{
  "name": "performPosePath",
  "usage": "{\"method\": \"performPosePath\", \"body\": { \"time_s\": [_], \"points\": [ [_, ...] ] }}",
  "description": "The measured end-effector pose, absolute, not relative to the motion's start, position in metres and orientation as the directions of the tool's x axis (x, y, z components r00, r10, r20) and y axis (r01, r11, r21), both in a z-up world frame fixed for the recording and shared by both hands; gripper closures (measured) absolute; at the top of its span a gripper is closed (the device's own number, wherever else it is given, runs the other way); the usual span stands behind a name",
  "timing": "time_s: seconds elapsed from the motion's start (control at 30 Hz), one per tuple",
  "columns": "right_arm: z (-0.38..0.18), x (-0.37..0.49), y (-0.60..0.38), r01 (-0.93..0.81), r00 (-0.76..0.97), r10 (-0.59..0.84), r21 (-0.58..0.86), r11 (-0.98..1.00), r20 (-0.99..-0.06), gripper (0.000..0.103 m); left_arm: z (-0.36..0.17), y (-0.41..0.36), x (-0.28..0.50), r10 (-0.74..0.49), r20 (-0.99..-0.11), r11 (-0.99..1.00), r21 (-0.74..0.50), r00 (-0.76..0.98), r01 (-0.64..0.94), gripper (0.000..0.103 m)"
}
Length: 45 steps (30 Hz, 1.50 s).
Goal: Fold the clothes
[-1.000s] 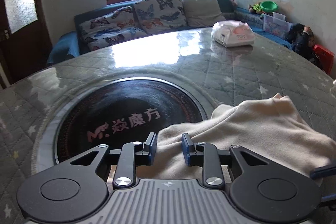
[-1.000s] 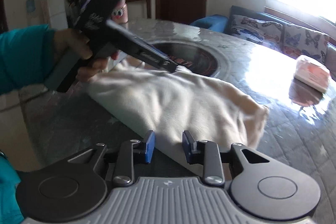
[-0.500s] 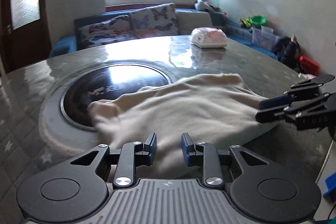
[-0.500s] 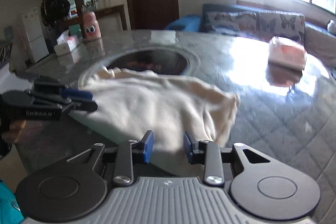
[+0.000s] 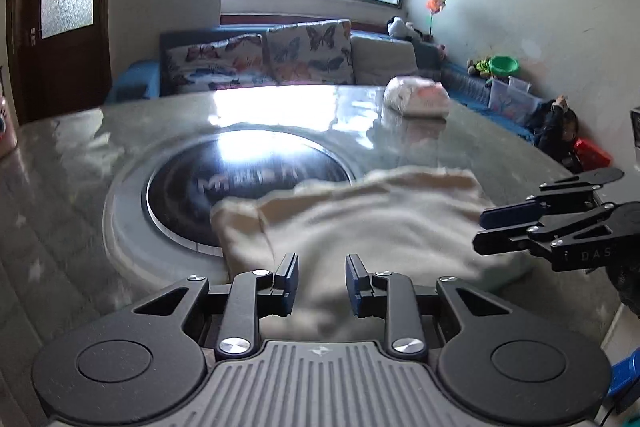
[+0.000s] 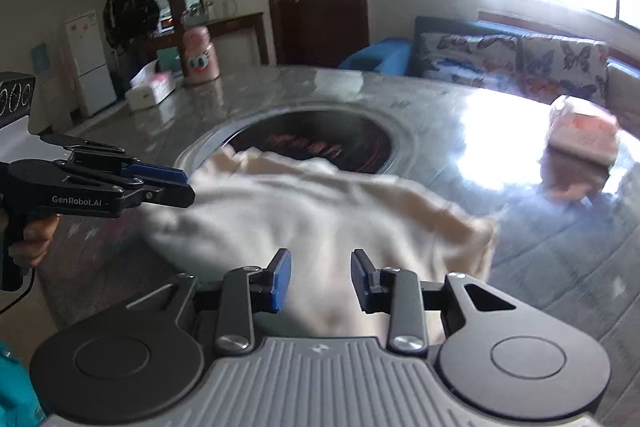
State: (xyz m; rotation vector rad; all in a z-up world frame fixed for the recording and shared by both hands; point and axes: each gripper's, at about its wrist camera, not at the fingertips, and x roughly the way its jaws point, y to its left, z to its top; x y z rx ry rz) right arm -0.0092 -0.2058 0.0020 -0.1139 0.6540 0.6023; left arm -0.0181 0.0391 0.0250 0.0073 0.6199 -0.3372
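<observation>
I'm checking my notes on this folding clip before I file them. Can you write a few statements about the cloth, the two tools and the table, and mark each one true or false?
1. The cream garment lies partly over the dark round inset in the table. True.
2. The left tool is clamped on the garment. False: its jaws stand apart with nothing between them.
3. The right tool is open and holds nothing. True.
4. The wrapped white package sits on top of the garment. False: it rests apart, farther back on the table.
5. The garment is dark blue. False: it is cream.
</observation>
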Motion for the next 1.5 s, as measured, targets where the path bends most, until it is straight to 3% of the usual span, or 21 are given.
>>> {"method": "performPosePath", "body": {
  "time_s": [0.47, 0.6, 0.8, 1.03, 1.23, 1.5],
  "points": [
    [-0.026, 0.070, -0.238, -0.403, 0.656, 0.390, 0.138, 0.905, -0.646, 0.070, -0.005, 0.065, 0.063, -0.207, -0.666, 0.978, -0.115, 0.717, 0.176, 0.073],
    [-0.017, 0.058, -0.236, -0.408, 0.687, 0.372, 0.092, 0.908, -0.625, 0.068, 0.000, 0.060, 0.059, -0.196, -0.663, 0.980, -0.102, 0.722, 0.172, 0.072],
    [0.006, 0.019, -0.196, -0.542, 0.671, 0.465, 0.046, 0.839, -0.578, 0.054, 0.015, 0.054, 0.040, -0.198, -0.636, 0.979, -0.095, 0.746, 0.180, 0.062],
    [-0.005, -0.015, -0.147, -0.635, 0.639, 0.507, -0.026, 0.772, -0.578, 0.051, 0.024, 0.039, -0.012, -0.227, -0.593, 0.967, -0.045, 0.773, 0.249, 0.054],
    [-0.025, -0.028, -0.129, -0.654, 0.628, 0.464, -0.100, 0.750, -0.625, 0.051, 0.000, 0.038, -0.025, -0.161, -0.627, 0.976, 0.012, 0.762, 0.216, 0.054],
    [-0.015, -0.026, -0.139, -0.615, 0.640, 0.471, -0.038, 0.788, -0.607, 0.050, 0.000, 0.050, -0.028, -0.176, -0.629, 0.980, -0.042, 0.757, 0.194, 0.054]
  ]
}}
